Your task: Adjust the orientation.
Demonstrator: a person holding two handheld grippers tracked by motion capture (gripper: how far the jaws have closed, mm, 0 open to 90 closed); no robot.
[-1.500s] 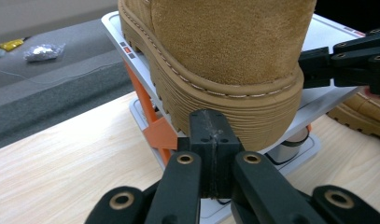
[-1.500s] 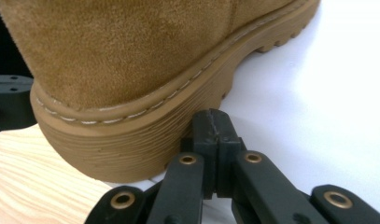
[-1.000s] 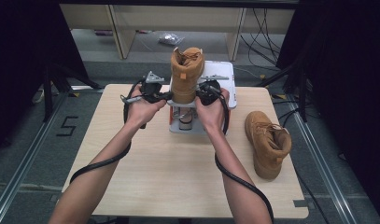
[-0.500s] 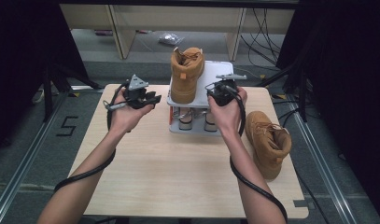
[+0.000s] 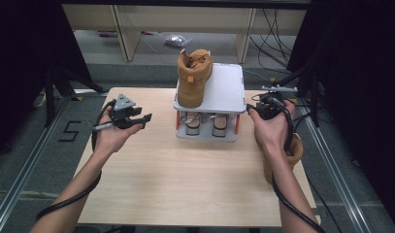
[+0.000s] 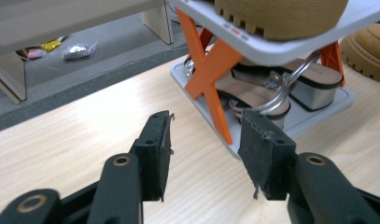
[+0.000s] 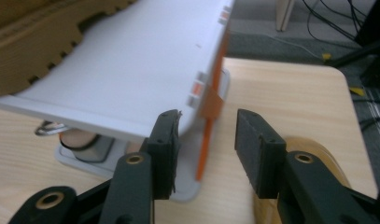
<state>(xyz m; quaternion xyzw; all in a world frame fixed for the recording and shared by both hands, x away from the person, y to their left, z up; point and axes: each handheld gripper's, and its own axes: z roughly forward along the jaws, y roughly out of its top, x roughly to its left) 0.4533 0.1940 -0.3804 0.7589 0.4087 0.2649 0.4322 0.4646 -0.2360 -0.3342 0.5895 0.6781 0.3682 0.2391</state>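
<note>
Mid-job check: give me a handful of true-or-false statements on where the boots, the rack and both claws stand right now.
1. A tan boot stands on the top shelf of the shoe rack. True.
2. The left claw is clamped on that boot. False: its jaws have just been opening, with nothing between them, off to the rack's left.
3. A pair of sandals sits on the rack's lower shelf. True.
4. The second boot is on the rack as well. False: it lies on the table, behind the person's right forearm.
5. The right claw holds nothing. True: its jaws have just been opening, beside the rack's right edge.
</note>
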